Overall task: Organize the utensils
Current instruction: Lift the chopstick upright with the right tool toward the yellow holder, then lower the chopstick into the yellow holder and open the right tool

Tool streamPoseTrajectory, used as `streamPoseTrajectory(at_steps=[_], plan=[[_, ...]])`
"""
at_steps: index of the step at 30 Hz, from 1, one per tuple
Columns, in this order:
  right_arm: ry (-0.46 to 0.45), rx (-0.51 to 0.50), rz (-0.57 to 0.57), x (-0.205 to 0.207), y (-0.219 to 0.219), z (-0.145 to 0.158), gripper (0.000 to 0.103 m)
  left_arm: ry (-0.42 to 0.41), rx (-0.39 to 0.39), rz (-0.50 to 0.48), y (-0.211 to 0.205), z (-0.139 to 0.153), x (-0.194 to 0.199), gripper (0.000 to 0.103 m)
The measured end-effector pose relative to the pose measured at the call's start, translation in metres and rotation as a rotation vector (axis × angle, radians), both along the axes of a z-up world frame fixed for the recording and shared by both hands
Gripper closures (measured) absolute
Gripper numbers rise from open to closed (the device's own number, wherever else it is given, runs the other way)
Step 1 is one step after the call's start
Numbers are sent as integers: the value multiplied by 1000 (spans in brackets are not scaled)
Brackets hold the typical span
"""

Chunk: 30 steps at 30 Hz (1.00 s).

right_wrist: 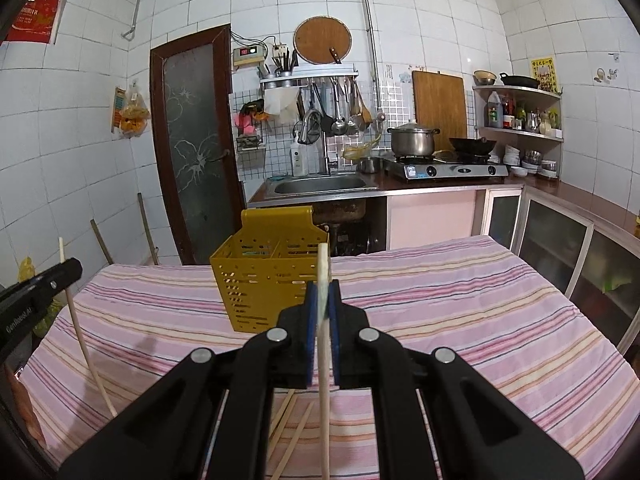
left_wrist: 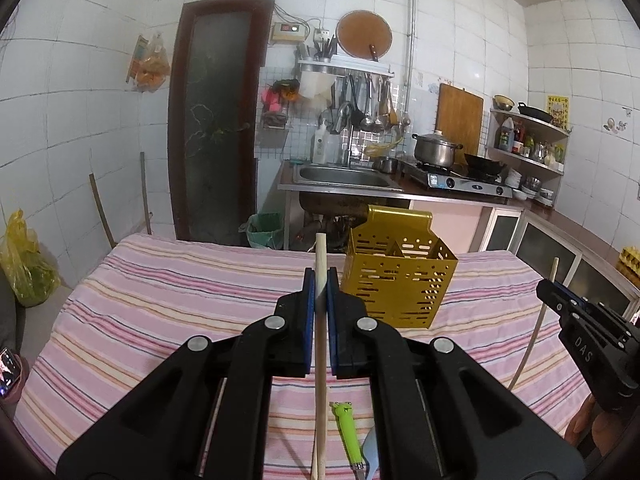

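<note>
My left claw (left_wrist: 321, 280) was clamped on a chopstick (left_wrist: 320, 360), its tip raised above the striped desk (left_wrist: 160, 300). My right claw (right_wrist: 323, 294) gripped a second chopstick (right_wrist: 324, 400) the same way. The yellow holder (right_wrist: 268, 276) stood on the desk just ahead of both. More chopsticks (right_wrist: 296, 436) and a green-handled utensil (left_wrist: 347, 432) lay on the cloth below.

Both wrist views face the yellow holder (left_wrist: 400, 280) from nearby, slightly downward.
</note>
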State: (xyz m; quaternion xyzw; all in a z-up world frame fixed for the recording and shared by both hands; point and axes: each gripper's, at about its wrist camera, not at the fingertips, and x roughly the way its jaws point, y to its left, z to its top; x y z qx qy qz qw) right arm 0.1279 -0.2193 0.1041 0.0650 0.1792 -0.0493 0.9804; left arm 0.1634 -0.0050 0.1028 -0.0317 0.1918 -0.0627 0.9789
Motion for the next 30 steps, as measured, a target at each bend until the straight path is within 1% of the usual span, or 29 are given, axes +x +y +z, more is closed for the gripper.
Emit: streamPoseTrajectory(at_steps=[13,17,21,25,27,30], plan=[[-11,-20,-5,6,0,11,97,-19,-29,-11,10,7,7,99],[-8,-26,-6,13,-1,13,97,-11,-52,-20,11,7,11,99],[-18,-34,-6,17,2,18,97,-27,-46,-25,9,13,17,99],[-58,-48,-9,22,1,39,97,-62,-55,-40,4,31,25,99],[-76,-57,-10,26,0,53,97,-97,-49,-46,-2,46,31,99],[-122,-66,-17,37,-3,83,97,-150,-54,-63,-13,72,44,99]])
